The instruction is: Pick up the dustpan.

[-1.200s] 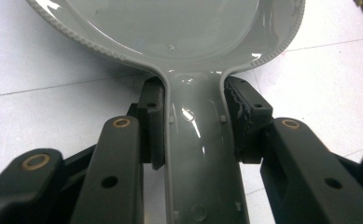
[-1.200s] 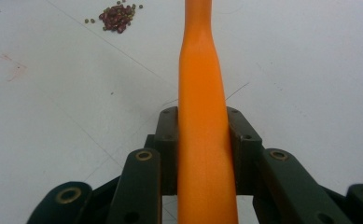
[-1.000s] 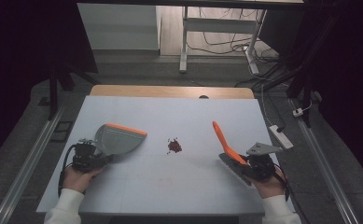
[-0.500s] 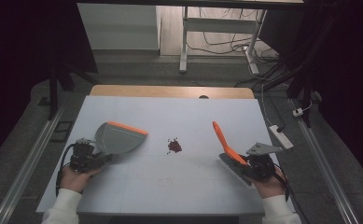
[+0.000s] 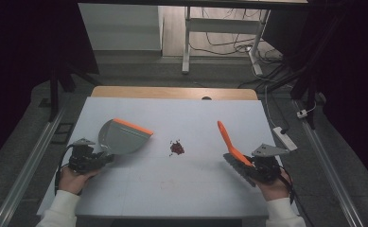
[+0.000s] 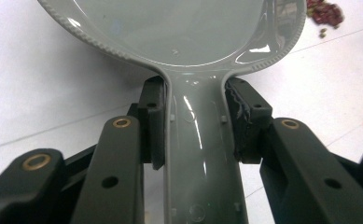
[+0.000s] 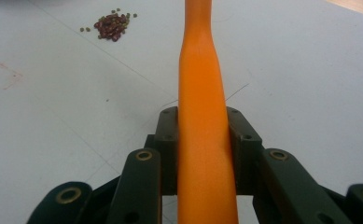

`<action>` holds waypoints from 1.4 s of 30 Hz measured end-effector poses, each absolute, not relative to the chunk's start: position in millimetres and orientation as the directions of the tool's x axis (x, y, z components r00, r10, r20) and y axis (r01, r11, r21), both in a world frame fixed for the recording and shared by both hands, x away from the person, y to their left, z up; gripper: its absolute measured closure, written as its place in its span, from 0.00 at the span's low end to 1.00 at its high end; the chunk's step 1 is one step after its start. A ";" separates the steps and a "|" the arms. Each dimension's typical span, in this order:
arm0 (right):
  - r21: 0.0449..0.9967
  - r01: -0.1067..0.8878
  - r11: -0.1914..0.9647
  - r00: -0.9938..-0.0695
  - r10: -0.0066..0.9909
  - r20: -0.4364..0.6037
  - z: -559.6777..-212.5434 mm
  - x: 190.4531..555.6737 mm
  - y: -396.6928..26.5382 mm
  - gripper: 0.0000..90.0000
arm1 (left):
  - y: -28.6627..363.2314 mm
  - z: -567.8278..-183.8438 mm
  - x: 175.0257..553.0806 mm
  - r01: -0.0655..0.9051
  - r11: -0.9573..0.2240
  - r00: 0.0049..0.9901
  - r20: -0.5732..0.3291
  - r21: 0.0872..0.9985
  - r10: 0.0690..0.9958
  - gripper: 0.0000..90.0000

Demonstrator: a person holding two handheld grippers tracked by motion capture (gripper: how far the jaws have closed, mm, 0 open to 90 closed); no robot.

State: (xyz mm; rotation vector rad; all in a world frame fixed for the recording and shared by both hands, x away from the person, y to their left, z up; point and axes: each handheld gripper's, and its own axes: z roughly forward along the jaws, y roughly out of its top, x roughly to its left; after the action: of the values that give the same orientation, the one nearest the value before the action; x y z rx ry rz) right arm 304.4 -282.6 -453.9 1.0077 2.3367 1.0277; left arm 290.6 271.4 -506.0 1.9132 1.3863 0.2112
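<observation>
- Nearest the person, the left gripper (image 5: 92,160) is clamping the grey handle of the dustpan (image 5: 120,138); in the left gripper view both pads (image 6: 155,122) are pressing against the handle's sides, with the handle running straight out between the jaws.
- The right gripper (image 5: 250,166) is clamping the orange brush (image 5: 229,142) in the same way: in the right gripper view the pads (image 7: 240,140) are sitting tight on either side of the orange handle.
- Below each gripper a hand and a white sleeve (image 5: 61,208) are coming in from the near edge of the table (image 5: 191,189).
- The dustpan is lying at the left of the table, its long axis running from the handle at the near left out to the far right, so that its orange lip (image 5: 132,126) is facing the middle of the table. In the left gripper view the scoop (image 6: 179,28) is widening out just past the jaws.
- The brush is standing at the right, tilted, with its orange handle rising up and away toward the far left, and its dark bristle end (image 5: 234,166) is sitting low beside the gripper.
- Between the two tools, near the table's middle, a small heap of dark red beans (image 5: 176,148) is lying well apart from both, with a few loose ones beside it; the table between the beans and each tool is bare.
- Farther off, a wooden strip (image 5: 172,92) is edging the far side of the table.
- Beyond it, a white frame leg (image 5: 187,42) and loose cables (image 5: 229,40) are lying on the floor, and a white power strip (image 5: 284,138) is resting off the table's right edge.
</observation>
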 end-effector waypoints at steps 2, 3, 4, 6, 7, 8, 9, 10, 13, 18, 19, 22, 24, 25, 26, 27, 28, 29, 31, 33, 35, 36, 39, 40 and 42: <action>0.757 0.456 0.468 -0.659 0.749 -0.066 -453.4 304.4 -283.1 0.78 | 271.6 -505.8 291.1 0.736 -0.138 0.418 -0.284 0.663 0.863 0.69; 0.758 0.455 0.467 -0.659 0.749 -0.067 -453.0 304.3 -283.1 0.78 | 271.9 -506.0 291.8 0.736 -0.140 0.425 -0.291 0.663 0.857 0.69; 0.759 0.452 0.467 -0.658 0.749 -0.069 -452.5 304.3 -283.1 0.78 | 272.1 -506.6 292.6 0.736 -0.140 0.431 -0.299 0.662 0.852 0.69; 0.762 0.450 0.466 -0.655 0.752 -0.073 -451.4 304.2 -282.7 0.78 | 271.8 -507.4 293.4 0.734 -0.145 0.437 -0.297 0.664 0.849 0.69; 0.762 0.448 0.467 -0.656 0.751 -0.074 -450.8 304.3 -282.5 0.78 | 271.6 -507.5 293.7 0.734 -0.145 0.438 -0.299 0.663 0.848 0.69; 0.765 0.445 0.467 -0.656 0.751 -0.077 -449.7 304.3 -282.2 0.78 | 271.6 -507.5 293.9 0.732 -0.146 0.442 -0.301 0.665 0.845 0.69; 0.765 0.443 0.467 -0.656 0.751 -0.078 -449.3 304.2 -282.2 0.78 | 271.5 -507.3 293.9 0.730 -0.150 0.447 -0.301 0.666 0.842 0.69; 0.765 0.443 0.467 -0.656 0.751 -0.078 -449.3 304.2 -282.2 0.78 | 271.4 -507.2 293.8 0.726 -0.154 0.455 -0.300 0.670 0.838 0.69; 0.768 0.439 0.467 -0.657 0.749 -0.081 -448.7 304.4 -282.0 0.78 | 270.3 -506.0 293.3 0.716 -0.168 0.474 -0.295 0.677 0.830 0.69; 0.768 0.435 0.470 -0.664 0.744 -0.079 -448.2 307.1 -278.8 0.78 | 268.5 -504.0 291.5 0.699 -0.191 0.503 -0.284 0.689 0.816 0.69; 0.768 0.435 0.470 -0.664 0.744 -0.079 -448.2 307.1 -278.8 0.78 | 268.1 -503.2 290.7 0.693 -0.198 0.513 -0.281 0.693 0.811 0.69; 0.770 0.433 0.469 -0.666 0.742 -0.077 -447.8 308.8 -275.7 0.78 | 266.1 -500.5 288.3 0.676 -0.219 0.543 -0.275 0.704 0.794 0.69; 0.770 0.433 0.468 -0.668 0.741 -0.075 -447.1 309.6 -273.7 0.78 | 264.5 -499.0 286.8 0.668 -0.228 0.556 -0.272 0.708 0.785 0.69; 0.773 0.428 0.468 -0.669 0.739 -0.077 -446.9 310.3 -272.9 0.78 | 263.9 -498.4 286.2 0.666 -0.232 0.560 -0.269 0.709 0.784 0.69; 0.772 0.425 0.472 -0.672 0.736 -0.081 -446.4 310.9 -272.2 0.78 | 263.2 -498.0 285.7 0.664 -0.235 0.563 -0.267 0.710 0.782 0.69; 0.775 0.426 0.467 -0.671 0.738 -0.076 -445.9 311.4 -270.8 0.78 | 262.7 -497.7 285.2 0.663 -0.237 0.566 -0.268 0.710 0.780 0.69; 0.777 0.422 0.468 -0.674 0.735 -0.077 -444.8 312.9 -268.5 0.78 | 262.3 -497.4 284.7 0.659 -0.241 0.570 -0.266 0.712 0.777 0.69; 0.777 0.422 0.468 -0.674 0.735 -0.077 -444.8 312.9 -268.5 0.78 | 261.8 -497.2 284.0 0.658 -0.243 0.574 -0.266 0.713 0.775 0.69; 0.778 0.416 0.471 -0.678 0.730 -0.079 -443.8 315.6 -265.7 0.78 | 261.2 -496.7 283.3 0.654 -0.251 0.582 -0.263 0.713 0.770 0.69; 0.780 0.416 0.468 -0.681 0.728 -0.074 -443.5 318.8 -262.9 0.78 | 260.6 -496.0 282.6 0.652 -0.255 0.587 -0.263 0.715 0.765 0.69; 0.782 0.414 0.465 -0.684 0.726 -0.070 -443.4 322.4 -260.9 0.78 | 260.6 -495.2 281.9 0.648 -0.259 0.594 -0.263 0.716 0.761 0.69; 0.784 0.417 0.461 -0.683 0.728 -0.065 -443.4 324.0 -259.4 0.78 | 260.4 -494.8 281.5 0.647 -0.261 0.596 -0.261 0.717 0.759 0.69; 0.786 0.414 0.460 -0.687 0.724 -0.062 -443.0 329.7 -254.5 0.78 | 260.2 -493.9 280.3 0.643 -0.265 0.603 -0.262 0.719 0.754 0.69; 0.787 0.414 0.457 -0.690 0.722 -0.057 -442.5 333.2 -250.5 0.78 | 260.3 -493.7 280.1 0.642 -0.268 0.605 -0.261 0.718 0.752 0.69; 0.786 0.414 0.459 -0.692 0.720 -0.056 -442.3 335.0 -248.5 0.78 | 260.2 -493.3 279.6 0.642 -0.273 0.610 -0.261 0.716 0.748 0.69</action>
State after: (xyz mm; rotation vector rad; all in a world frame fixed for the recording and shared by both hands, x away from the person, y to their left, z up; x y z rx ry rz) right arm 335.0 -248.5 -442.3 0.9561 2.3311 1.1011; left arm 279.6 260.2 -493.3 1.9980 1.0977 0.1608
